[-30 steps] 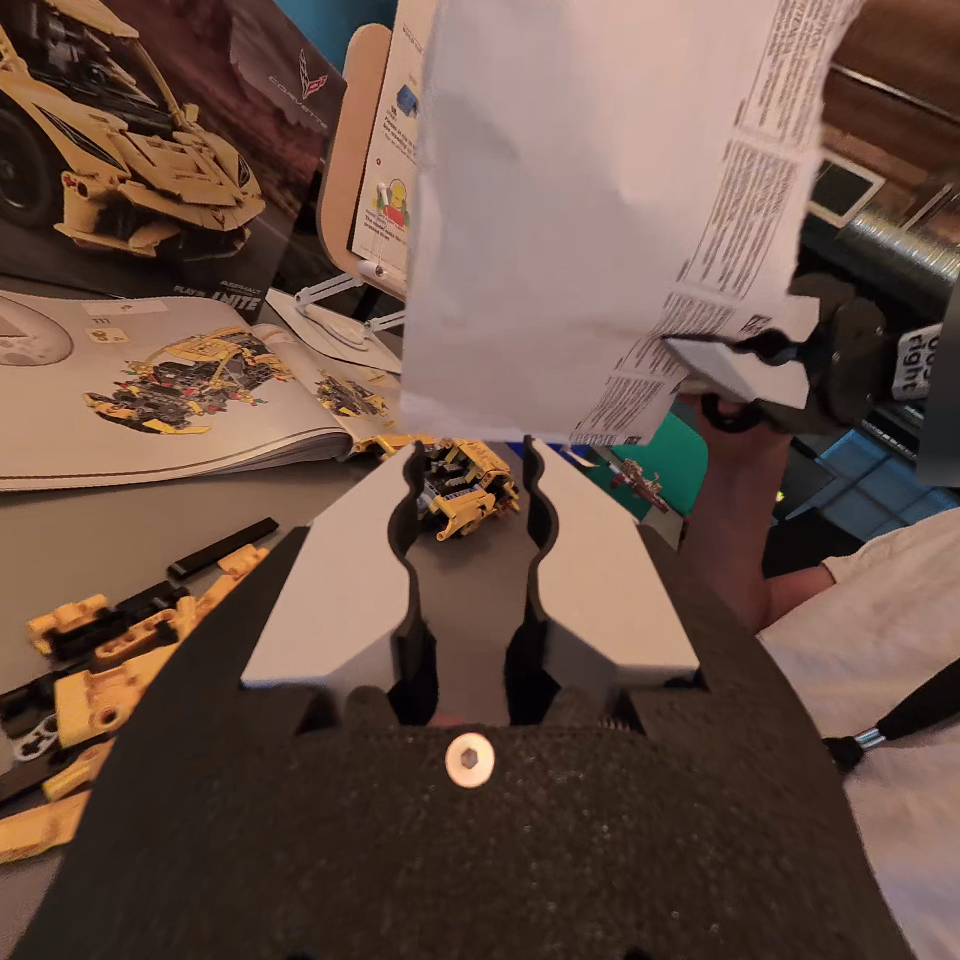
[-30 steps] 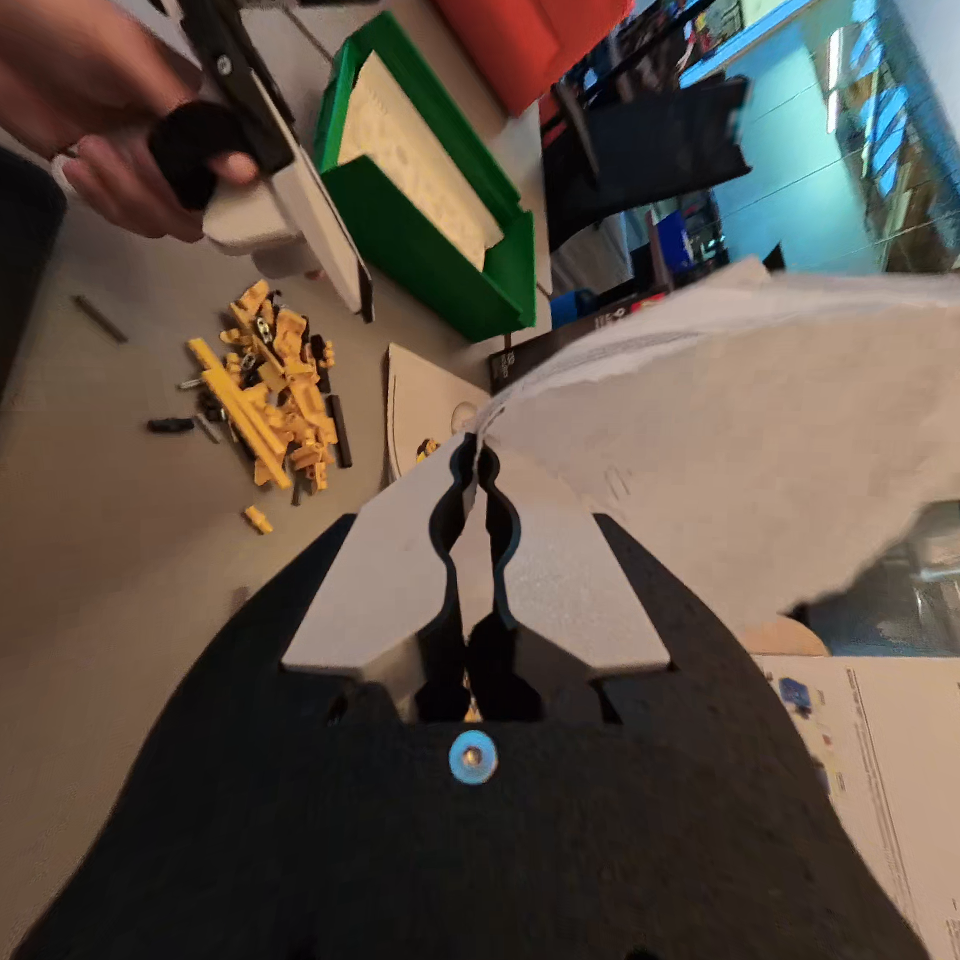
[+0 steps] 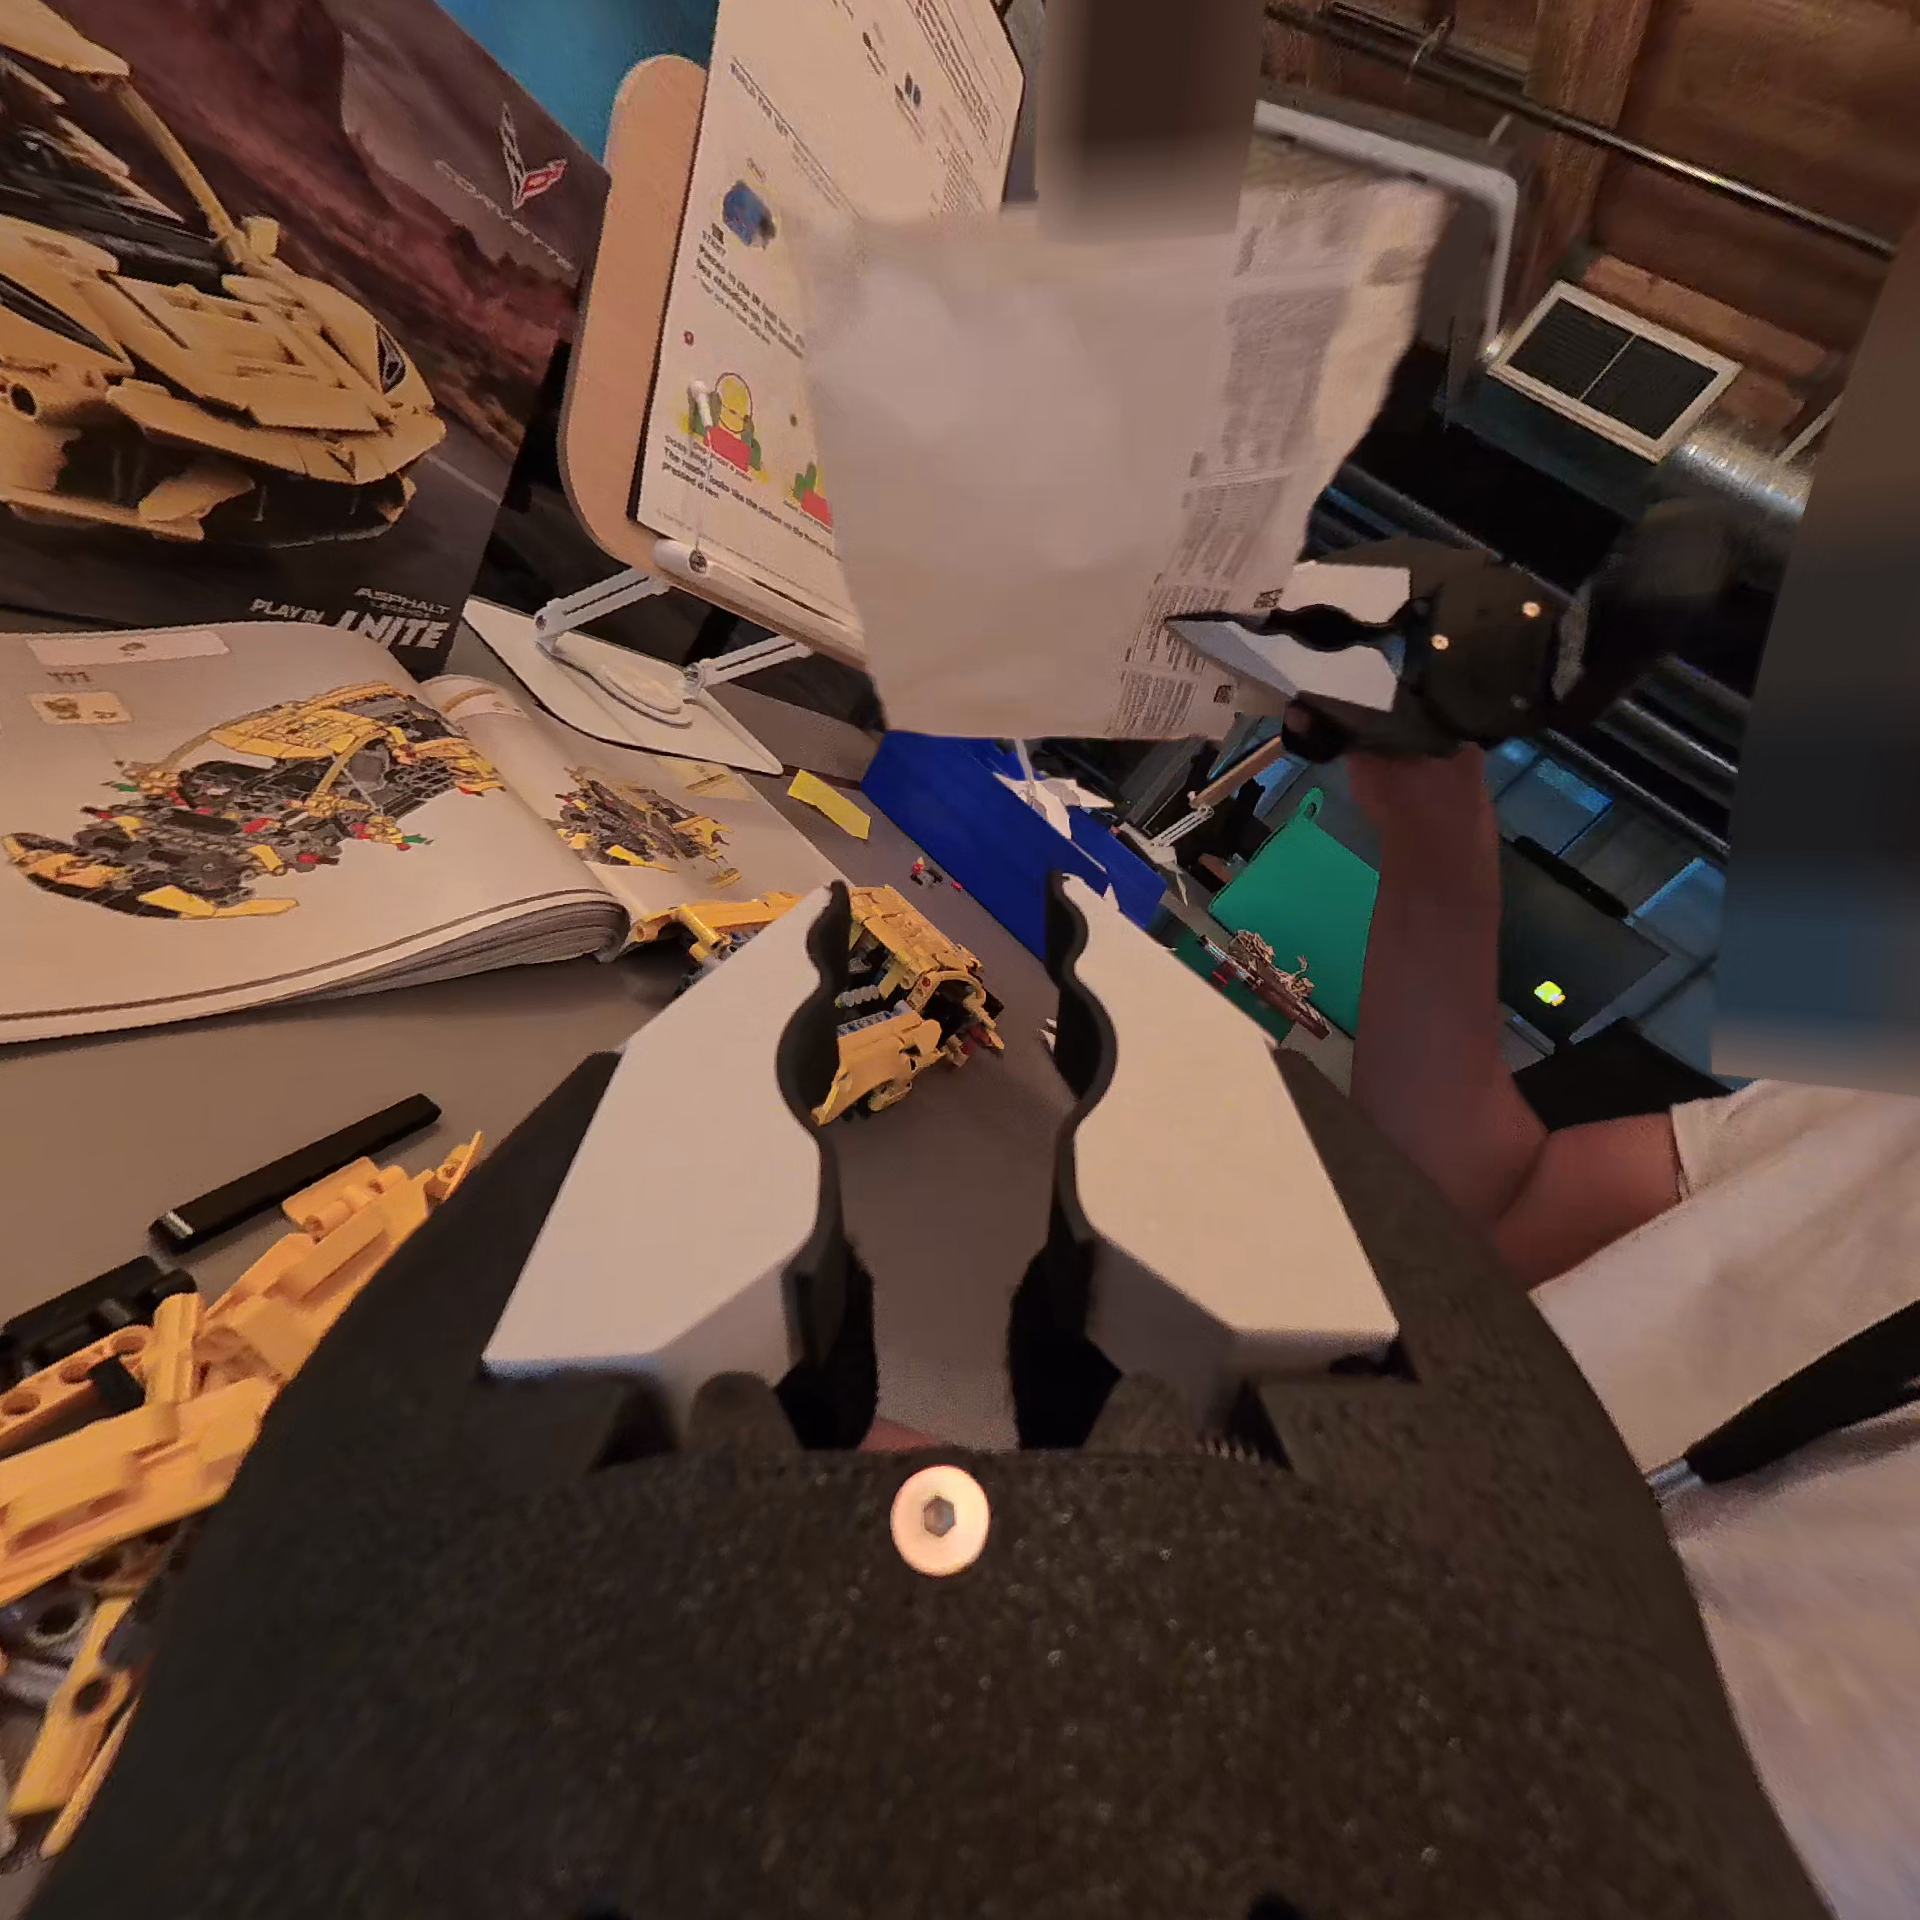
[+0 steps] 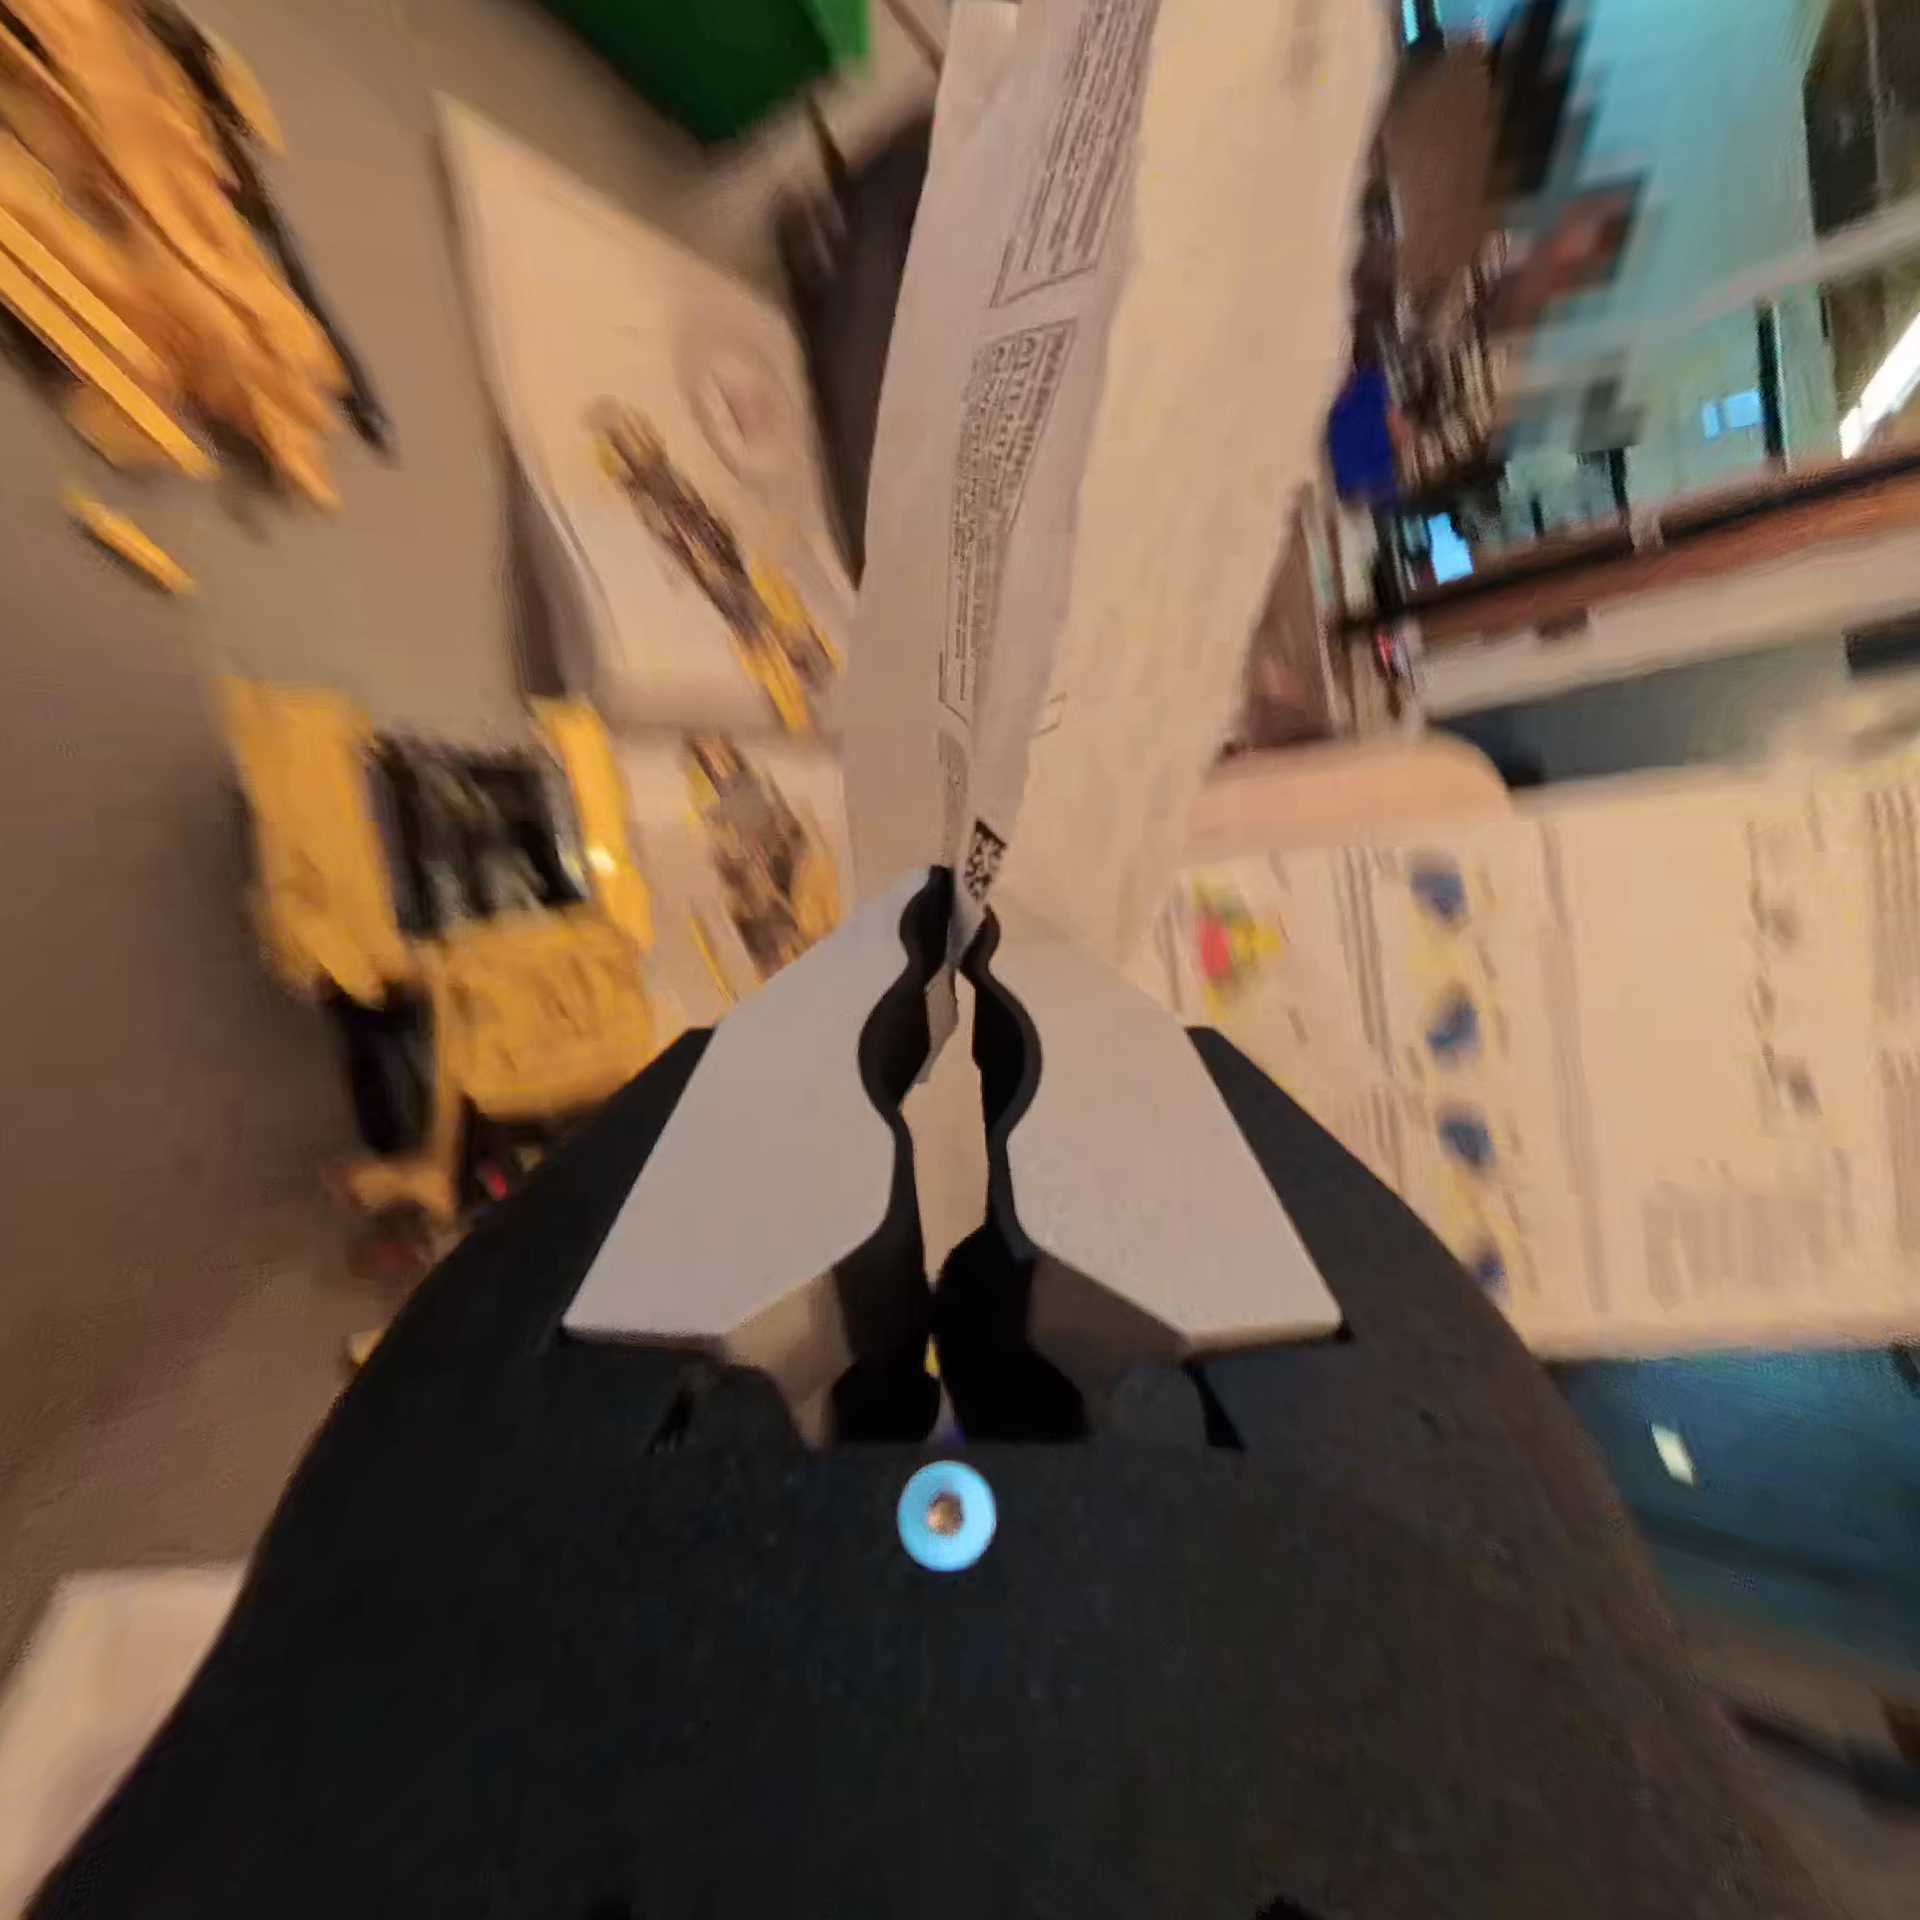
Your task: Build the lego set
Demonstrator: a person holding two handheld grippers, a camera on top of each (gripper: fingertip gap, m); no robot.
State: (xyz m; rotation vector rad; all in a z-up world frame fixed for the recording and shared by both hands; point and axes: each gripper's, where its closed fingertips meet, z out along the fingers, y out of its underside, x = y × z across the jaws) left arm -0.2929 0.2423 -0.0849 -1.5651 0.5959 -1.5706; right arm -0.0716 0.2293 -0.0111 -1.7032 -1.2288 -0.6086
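Note:
My right gripper (image 4: 961, 914) is shut on the lower corner of a white paper bag (image 4: 1049, 436) with printed text and holds it in the air. In the left wrist view it (image 3: 1195, 634) holds the bag (image 3: 1039, 468) up at the right, above the table. My left gripper (image 3: 940, 904) is open and empty, low over the grey table (image 3: 208, 1101), pointing at a partly built yellow and black lego car (image 3: 904, 997). The car also shows blurred in the right wrist view (image 4: 447, 914). Loose yellow and black lego pieces (image 3: 125, 1392) lie to the left of my left gripper.
An open instruction booklet (image 3: 312, 821) lies at the left, with the set's box (image 3: 208, 312) standing behind it. A stand with a printed sheet (image 3: 748, 343) is at the back. A blue bin (image 3: 966, 821) and a green bin (image 3: 1299, 914) are past the car. A person's arm (image 3: 1455, 1039) is at right. There is about 25 centimeters between the tips of the two grippers.
My right gripper has swung the paper bag up and away to the right, uncovering the stand. The left gripper has opened a little wider over the car.

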